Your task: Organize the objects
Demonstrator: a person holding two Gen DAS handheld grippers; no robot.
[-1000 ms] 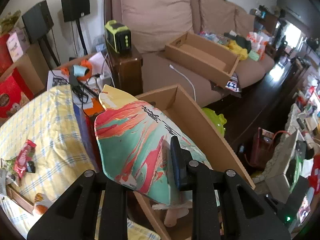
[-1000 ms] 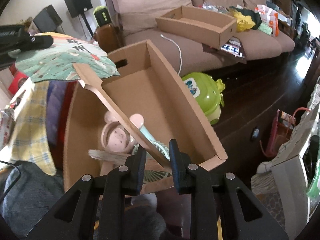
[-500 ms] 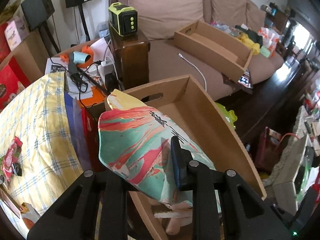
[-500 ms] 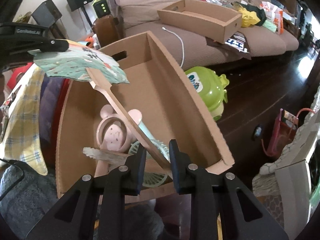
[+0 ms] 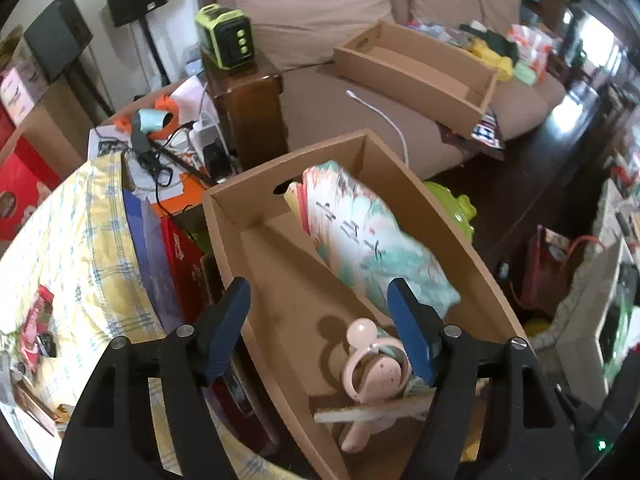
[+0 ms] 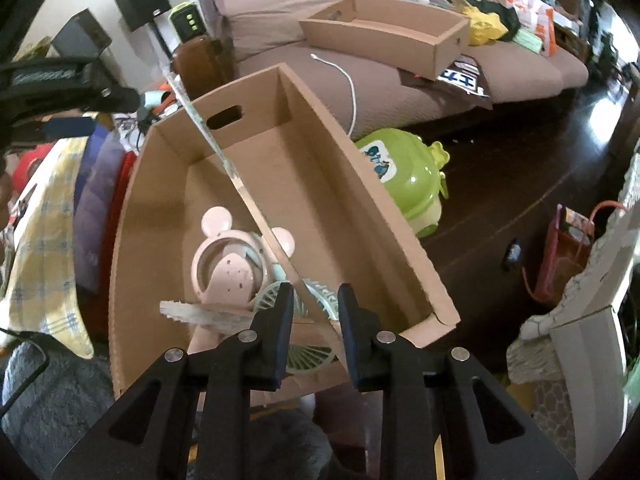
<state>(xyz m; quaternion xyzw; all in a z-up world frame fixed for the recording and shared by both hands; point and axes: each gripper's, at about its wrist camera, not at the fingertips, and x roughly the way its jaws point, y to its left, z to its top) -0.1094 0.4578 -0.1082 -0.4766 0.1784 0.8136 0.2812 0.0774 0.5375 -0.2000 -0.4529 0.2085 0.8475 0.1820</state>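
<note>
A painted paper hand fan (image 5: 360, 240) lies tilted inside the open cardboard box (image 5: 248, 200), blurred, resting toward the right wall. My left gripper (image 5: 320, 328) hangs over the box with its jaws opening wide; nothing sits between them. In the right wrist view the hand fan (image 6: 224, 160) shows edge-on, and my right gripper (image 6: 314, 320) is shut on its wooden handle at the near end of the box (image 6: 380, 216). A pink mouse-eared handheld fan (image 6: 228, 268) and a mint green one (image 6: 320, 298) lie on the box floor.
A second cardboard box (image 5: 420, 64) and a white cable (image 5: 384, 116) are on the sofa. A green frog-shaped toy (image 6: 400, 184) stands on the dark floor to the box's right. A yellow checked cloth (image 5: 68, 240) covers the surface to the left.
My left gripper has opened and let go of the fan's leaf. The fan has dropped into the box and turned edge-on to the right view. The right gripper keeps its grip.
</note>
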